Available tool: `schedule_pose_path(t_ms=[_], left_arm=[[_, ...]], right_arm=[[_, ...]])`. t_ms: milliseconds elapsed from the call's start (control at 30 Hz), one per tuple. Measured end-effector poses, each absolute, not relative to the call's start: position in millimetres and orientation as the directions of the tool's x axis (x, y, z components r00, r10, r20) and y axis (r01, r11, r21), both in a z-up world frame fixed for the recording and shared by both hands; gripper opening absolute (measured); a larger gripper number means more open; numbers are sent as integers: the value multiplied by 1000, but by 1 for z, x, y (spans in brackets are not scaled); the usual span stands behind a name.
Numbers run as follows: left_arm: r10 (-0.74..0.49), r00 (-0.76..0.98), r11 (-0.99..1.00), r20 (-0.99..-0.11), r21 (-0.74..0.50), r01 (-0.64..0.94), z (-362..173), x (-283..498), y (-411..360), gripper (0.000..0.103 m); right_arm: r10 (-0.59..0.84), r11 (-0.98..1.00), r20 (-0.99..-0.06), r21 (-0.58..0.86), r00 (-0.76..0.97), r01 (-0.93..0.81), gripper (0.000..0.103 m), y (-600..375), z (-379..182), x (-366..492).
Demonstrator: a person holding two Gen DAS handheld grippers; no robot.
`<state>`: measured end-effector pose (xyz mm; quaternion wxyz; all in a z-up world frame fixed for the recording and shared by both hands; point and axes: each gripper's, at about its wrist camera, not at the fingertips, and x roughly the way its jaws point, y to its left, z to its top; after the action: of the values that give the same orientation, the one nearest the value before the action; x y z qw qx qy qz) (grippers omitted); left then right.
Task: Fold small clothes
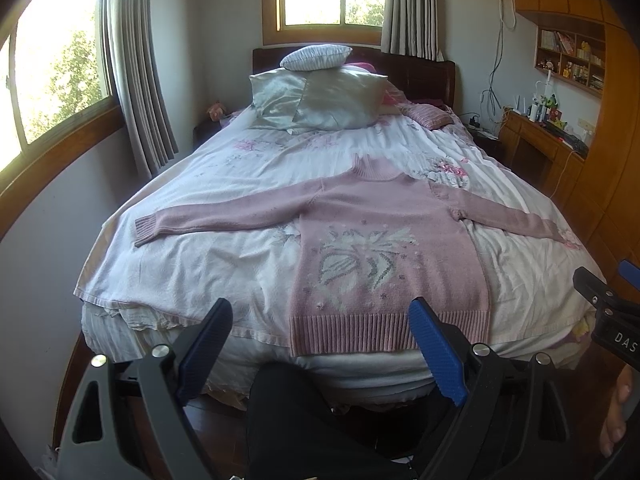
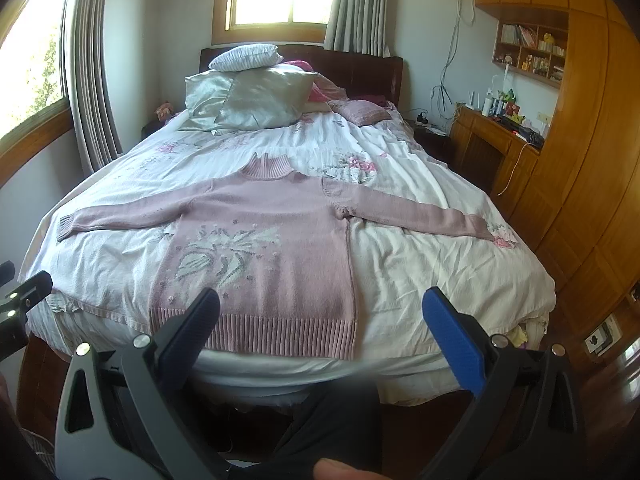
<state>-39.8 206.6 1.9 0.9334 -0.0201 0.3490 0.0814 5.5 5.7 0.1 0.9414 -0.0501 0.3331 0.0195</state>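
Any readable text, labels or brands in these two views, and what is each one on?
"DAS": white letters, cut off at the frame edge, on the right gripper body, seen from the left wrist view.
Book spines on the wall shelf: too small and blurred to read.
Nothing else readable.

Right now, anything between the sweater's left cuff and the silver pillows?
Only bare floral bedsheet between the pink sweater's cuff and the silver pillows, in both wrist views.

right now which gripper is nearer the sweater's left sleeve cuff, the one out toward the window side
Left. The left gripper hangs open over the pink sweater's hem, on the side of that sleeve cuff. The right gripper is open farther toward the wardrobe side.
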Motion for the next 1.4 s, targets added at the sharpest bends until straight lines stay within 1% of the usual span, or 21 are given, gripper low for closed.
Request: schedule_pose_path(t_ms=[767,1300,1400], left_arm=[[142,737,985,-661,22,-170,-2,-35,213,90],[143,700,985,-700,31,-170,-17,-12,208,90],[123,687,986,-717,10,-167,-23,-3,211,90]], right_arm=[[9,994,-643,-76,766,-75,101,3,-15,15],[6,994,-680,-76,734,-78,101,3,-29,40],[-4,994,-688,-83,726,-73,101,3,-33,48]])
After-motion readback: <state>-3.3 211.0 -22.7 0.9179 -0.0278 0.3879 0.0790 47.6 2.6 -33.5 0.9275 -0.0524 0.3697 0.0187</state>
